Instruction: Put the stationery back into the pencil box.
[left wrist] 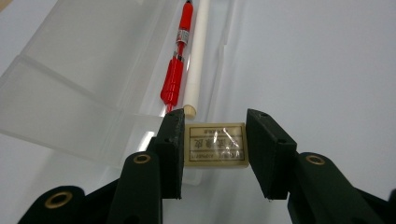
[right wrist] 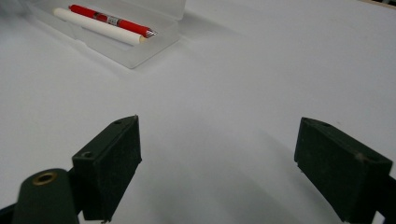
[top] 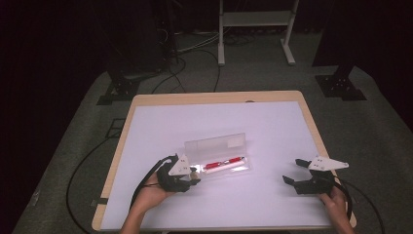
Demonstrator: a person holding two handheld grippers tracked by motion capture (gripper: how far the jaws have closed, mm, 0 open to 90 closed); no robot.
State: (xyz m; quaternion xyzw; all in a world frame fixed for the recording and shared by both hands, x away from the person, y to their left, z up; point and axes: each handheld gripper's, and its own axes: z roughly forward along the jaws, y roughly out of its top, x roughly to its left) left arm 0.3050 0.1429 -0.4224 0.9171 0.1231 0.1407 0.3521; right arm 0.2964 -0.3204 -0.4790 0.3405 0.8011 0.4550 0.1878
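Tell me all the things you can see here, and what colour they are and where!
eraser: one, cream with a printed label, between the left gripper's jaws at the near end of the case
red pen: one, red with a clear middle, lying in the case
white stick: one, white, lying beside the red pen in the case
case: one, clear plastic, lid open, in the middle of the table
table: one, white top with a wooden edge
cables: several, black, on the grey floor beyond the table
stand: one, white, at the far end of the floor
left gripper: one, black, shut on the eraser
right gripper: one, black, open above bare table
hands: two, at the near edge of the table
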